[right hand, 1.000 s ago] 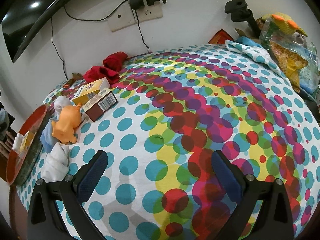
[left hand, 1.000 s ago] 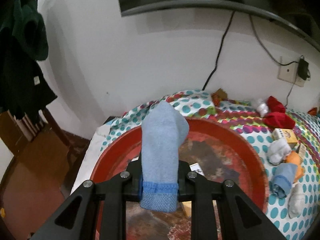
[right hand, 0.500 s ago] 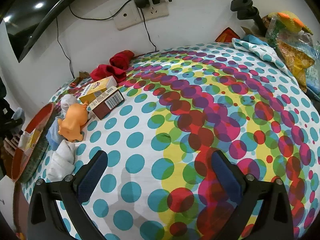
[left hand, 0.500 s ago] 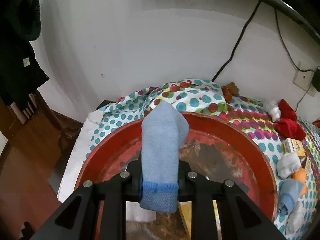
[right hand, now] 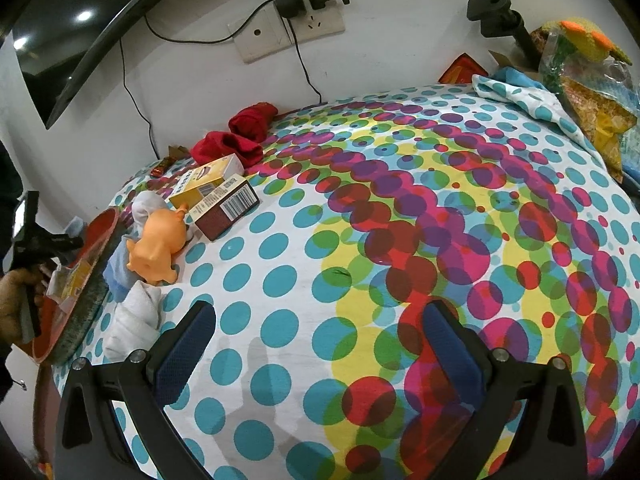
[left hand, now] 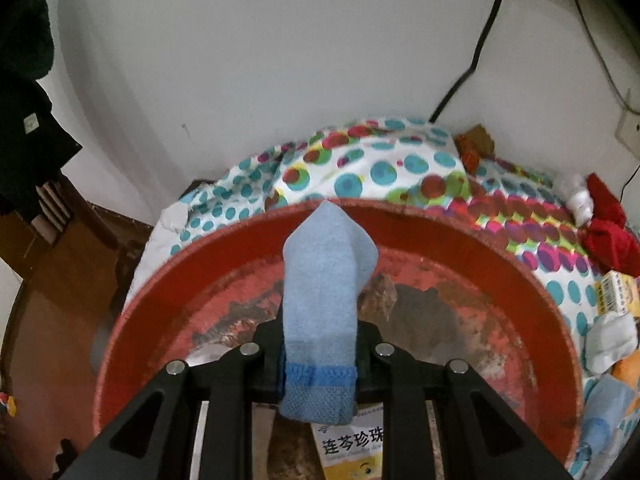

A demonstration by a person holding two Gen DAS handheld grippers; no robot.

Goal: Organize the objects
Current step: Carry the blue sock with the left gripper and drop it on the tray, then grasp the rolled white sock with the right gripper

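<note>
My left gripper [left hand: 320, 344] is shut on a light blue sock [left hand: 324, 300], which sticks up between the jaws over a worn red basin [left hand: 460, 252]. A small printed box [left hand: 352, 444] lies in the basin under the gripper. In the right wrist view my right gripper [right hand: 316, 340] stands open over the dotted bedsheet [right hand: 400, 240] with nothing between its fingers. At the left of that view lie an orange toy pig [right hand: 158, 246], two boxes [right hand: 224, 204], red socks [right hand: 232, 144], white socks [right hand: 134, 320] and another blue sock [right hand: 120, 272], beside the basin [right hand: 80, 292].
A wall with a socket strip [right hand: 288, 28] and cables stands behind the bed. Bags and a toy [right hand: 580, 64] pile up at the far right. Dark clothes [left hand: 24, 100] hang at the left above a wooden floor [left hand: 60, 280]. A hand [right hand: 16, 304] holds the left gripper.
The left gripper has moved down and to the left with the blue sock, closer over the red basin. The right gripper has stayed in place.
</note>
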